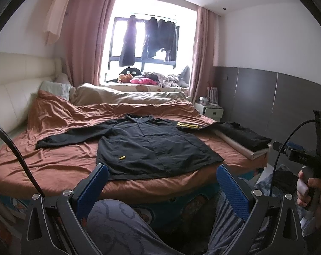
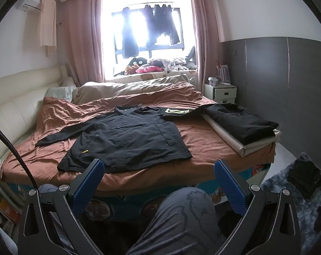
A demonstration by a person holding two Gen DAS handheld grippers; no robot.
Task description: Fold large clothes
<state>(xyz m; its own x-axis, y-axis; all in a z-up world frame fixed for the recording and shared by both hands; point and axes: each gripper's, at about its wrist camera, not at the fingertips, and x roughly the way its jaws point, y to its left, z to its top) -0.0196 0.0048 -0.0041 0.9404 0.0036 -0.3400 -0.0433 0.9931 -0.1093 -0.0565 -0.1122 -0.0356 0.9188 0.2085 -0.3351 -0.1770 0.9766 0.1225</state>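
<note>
A large black long-sleeved shirt (image 1: 147, 144) (image 2: 126, 142) lies spread flat on the rust-brown bed cover (image 1: 54, 161), collar toward the window and both sleeves out to the sides. A small yellow tag sits near its hem. My left gripper (image 1: 162, 170) hangs open in front of the bed's near edge, just short of the hem. My right gripper (image 2: 159, 165) is open too, at the same edge, nothing between its blue pads (image 2: 230, 182). In the left wrist view, a hand (image 1: 309, 193) holds the right gripper's handle at far right.
A folded black garment (image 2: 241, 121) rests on a cream folded sheet (image 2: 253, 146) at the bed's right corner. A white nightstand (image 2: 221, 92) stands beyond it. Dark clothes hang at the window (image 2: 147, 21). My knee in grey patterned trousers (image 2: 181, 214) is below the grippers. A grey rug (image 2: 298, 191) holds dark cloth.
</note>
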